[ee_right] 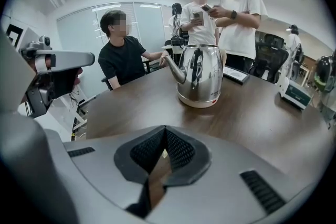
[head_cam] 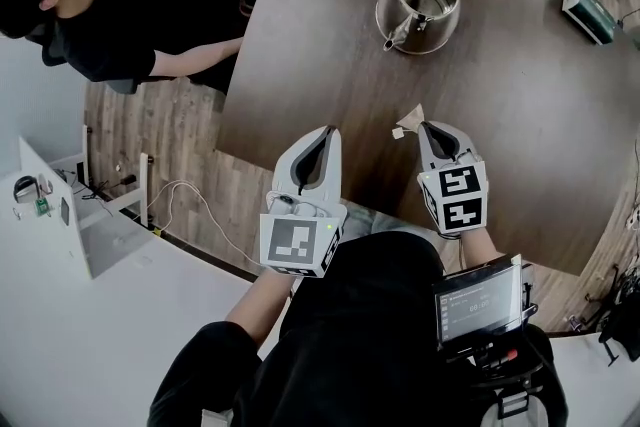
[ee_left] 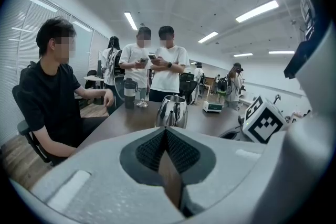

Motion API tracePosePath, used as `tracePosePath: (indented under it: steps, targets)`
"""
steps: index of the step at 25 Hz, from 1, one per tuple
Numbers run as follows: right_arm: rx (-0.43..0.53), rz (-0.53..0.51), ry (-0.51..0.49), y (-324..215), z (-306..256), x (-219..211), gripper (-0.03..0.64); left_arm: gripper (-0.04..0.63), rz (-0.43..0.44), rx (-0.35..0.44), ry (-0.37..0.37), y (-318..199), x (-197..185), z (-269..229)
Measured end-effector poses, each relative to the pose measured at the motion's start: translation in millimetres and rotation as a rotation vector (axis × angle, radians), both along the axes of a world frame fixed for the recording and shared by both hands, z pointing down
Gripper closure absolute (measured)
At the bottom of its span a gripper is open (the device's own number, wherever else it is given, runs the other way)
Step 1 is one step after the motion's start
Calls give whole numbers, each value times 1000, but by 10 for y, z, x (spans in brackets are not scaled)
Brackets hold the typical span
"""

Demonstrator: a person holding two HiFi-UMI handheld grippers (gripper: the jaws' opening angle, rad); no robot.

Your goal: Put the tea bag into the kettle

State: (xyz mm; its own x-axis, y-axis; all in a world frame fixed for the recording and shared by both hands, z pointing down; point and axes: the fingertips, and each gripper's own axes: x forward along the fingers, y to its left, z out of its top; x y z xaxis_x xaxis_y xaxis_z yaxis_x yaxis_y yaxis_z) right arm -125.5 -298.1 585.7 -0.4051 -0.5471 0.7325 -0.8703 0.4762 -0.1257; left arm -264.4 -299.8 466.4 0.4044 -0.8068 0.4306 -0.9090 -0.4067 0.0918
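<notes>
Right gripper (head_cam: pixel 428 127): jaws pinched shut on the tea bag (head_cam: pixel 409 121), which sticks out at the tip, held above the table (head_cam: pixel 330 65) near its front edge. Only a pale sliver shows between the pads in the right gripper view. Kettle (head_cam: pixel 418 7) stands upright further back, well apart, top open. Left gripper (head_cam: pixel 325 133): jaws together, nothing between, beside the right.

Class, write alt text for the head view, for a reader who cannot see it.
Seen from above, the right tongs pinch a small tea bag over a dark wooden table, short of an open steel kettle. The left tongs are shut and empty beside them.
</notes>
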Motion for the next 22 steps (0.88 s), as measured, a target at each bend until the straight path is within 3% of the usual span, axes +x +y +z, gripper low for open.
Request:
tracePosePath:
  steps: [22]
  targets:
    - [183,1,29,-336,-1158,115,611,592,-19,137,73,155,-103,-755]
